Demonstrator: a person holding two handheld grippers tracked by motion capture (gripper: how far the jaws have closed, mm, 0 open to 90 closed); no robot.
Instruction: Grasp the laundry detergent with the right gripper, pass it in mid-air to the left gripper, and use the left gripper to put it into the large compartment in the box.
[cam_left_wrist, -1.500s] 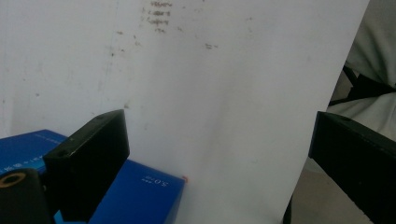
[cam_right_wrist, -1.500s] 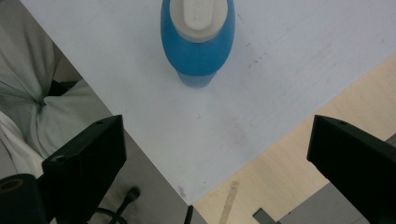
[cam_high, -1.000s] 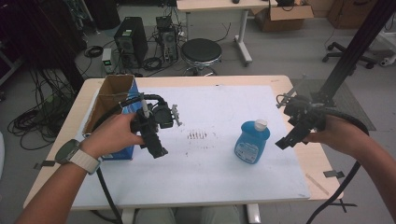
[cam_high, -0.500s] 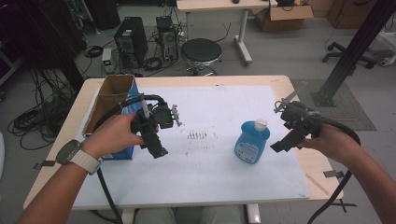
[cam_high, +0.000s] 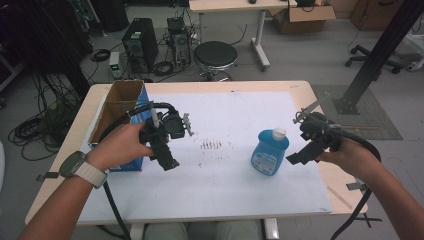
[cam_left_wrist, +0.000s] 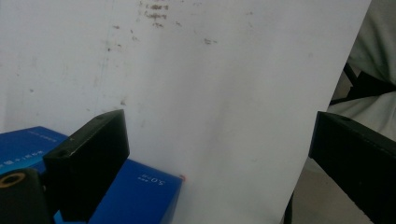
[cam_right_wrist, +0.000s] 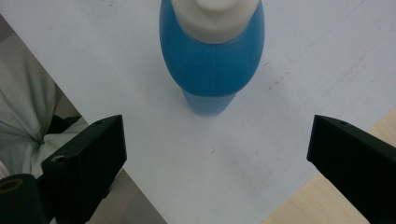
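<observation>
A blue bottle (cam_high: 270, 151) with a white cap stands upright right of the white mat's centre. In the right gripper view the bottle (cam_right_wrist: 211, 60) is seen from above, just ahead of the wide-apart jaws. My right gripper (cam_high: 298, 157) hovers open close to the bottle's right side, apart from it. My left gripper (cam_high: 169, 163) hangs open over the mat's left part, next to a blue cardboard box (cam_high: 122, 120) with open top. In the left gripper view the box (cam_left_wrist: 135, 198) lies by the left jaw; nothing sits between the jaws.
The white mat (cam_high: 225, 190) covers most of the wooden table (cam_high: 350, 200). Dark smudges (cam_high: 211, 145) mark the mat's middle. Beyond the far edge stand a round stool (cam_high: 215, 56), computer towers and cables. A black post (cam_high: 375, 55) rises at the right.
My right gripper has moved left and down toward the bottle. The left gripper and the bottle have stayed put.
</observation>
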